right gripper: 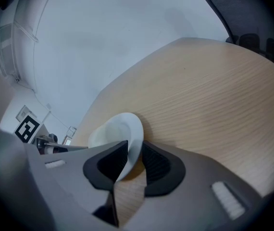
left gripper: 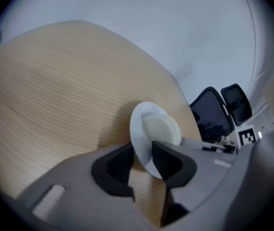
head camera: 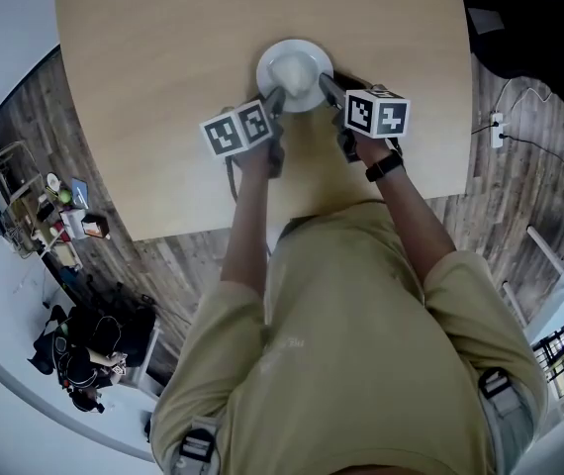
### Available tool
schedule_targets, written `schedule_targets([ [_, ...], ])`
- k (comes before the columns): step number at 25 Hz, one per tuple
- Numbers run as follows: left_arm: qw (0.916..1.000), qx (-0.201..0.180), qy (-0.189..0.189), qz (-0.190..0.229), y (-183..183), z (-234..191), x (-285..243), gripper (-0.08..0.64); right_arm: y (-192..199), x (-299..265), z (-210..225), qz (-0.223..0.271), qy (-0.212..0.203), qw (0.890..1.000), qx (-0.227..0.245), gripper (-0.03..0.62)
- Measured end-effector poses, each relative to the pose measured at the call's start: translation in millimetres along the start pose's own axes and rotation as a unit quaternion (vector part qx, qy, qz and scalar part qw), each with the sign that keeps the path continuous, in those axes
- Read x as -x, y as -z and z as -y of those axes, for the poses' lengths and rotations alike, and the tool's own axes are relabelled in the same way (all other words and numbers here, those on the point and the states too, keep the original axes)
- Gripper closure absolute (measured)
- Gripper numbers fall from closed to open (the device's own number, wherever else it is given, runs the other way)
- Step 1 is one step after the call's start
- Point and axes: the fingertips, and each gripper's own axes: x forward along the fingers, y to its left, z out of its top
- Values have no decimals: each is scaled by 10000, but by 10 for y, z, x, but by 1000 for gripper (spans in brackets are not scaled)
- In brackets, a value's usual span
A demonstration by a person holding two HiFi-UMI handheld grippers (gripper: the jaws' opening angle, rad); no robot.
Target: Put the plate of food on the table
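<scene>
A white plate (head camera: 294, 72) with a pale mound of food (left gripper: 161, 129) lies on the light wooden table (head camera: 163, 87), near its front edge. My left gripper (head camera: 275, 102) is at the plate's near left rim. The rim (left gripper: 144, 143) passes between its jaws, which stand a little apart around it. My right gripper (head camera: 327, 89) is at the near right rim and its pads (right gripper: 154, 162) are pressed on the plate's edge (right gripper: 130, 143). In both gripper views the plate looks tilted because of the camera angle.
Dark office chairs (left gripper: 223, 107) stand beyond the table's far side, by the white wall. Below, the floor is wood planks, with clutter and bags (head camera: 74, 216) at the left and cables (head camera: 519, 117) at the right. The person's torso fills the lower head view.
</scene>
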Motion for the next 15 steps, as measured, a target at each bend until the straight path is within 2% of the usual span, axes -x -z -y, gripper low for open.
schedule_targets([
  [4, 9997, -157, -187, 37, 14, 28, 4, 407, -39, 44, 45, 114, 121, 9999, 31, 492],
  [10, 9980, -480, -399, 119, 57, 42, 88, 272, -95, 208, 92, 343, 244, 9989, 216, 489],
  [15, 9971, -579, -358, 344, 129, 98, 301, 268, -82, 412, 17, 559, 206, 9975, 371, 489],
])
